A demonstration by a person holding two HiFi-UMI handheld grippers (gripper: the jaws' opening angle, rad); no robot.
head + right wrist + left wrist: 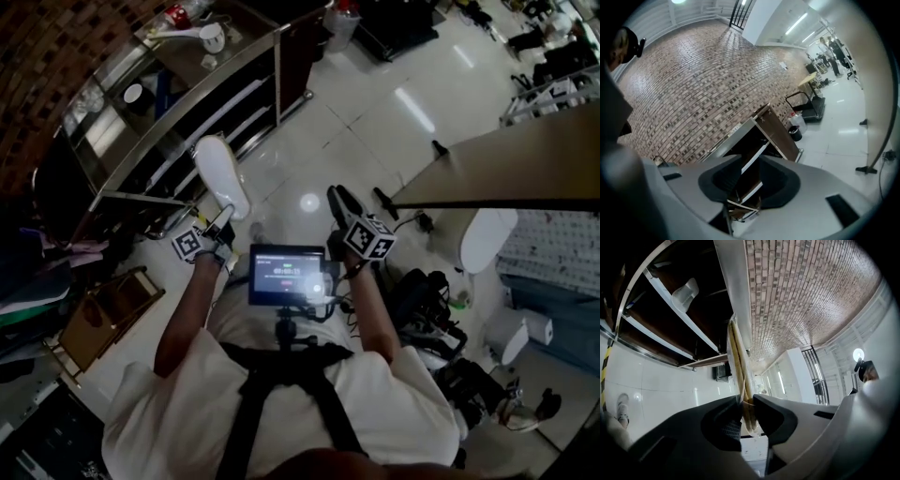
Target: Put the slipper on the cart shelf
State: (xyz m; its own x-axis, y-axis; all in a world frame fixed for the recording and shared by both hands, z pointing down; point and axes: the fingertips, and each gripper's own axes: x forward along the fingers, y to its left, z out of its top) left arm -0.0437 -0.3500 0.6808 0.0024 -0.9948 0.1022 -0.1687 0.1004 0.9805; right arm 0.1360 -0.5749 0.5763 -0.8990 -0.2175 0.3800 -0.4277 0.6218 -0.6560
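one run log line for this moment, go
left gripper: shut on slipper, held in air | right gripper: open, empty | cart shelf: ahead, slipper not yet placed

We wear a white short-sleeved T-shirt (394, 403) under black harness straps (246, 394). The straps meet at a black post (284, 330) that carries a small dark screen (286, 275) with a lit face. Our left gripper (223, 217) and right gripper (336, 197) each bear a marker cube (192, 243) with black-and-white squares. Their jaws are dark grey inside, with paler grey shells.
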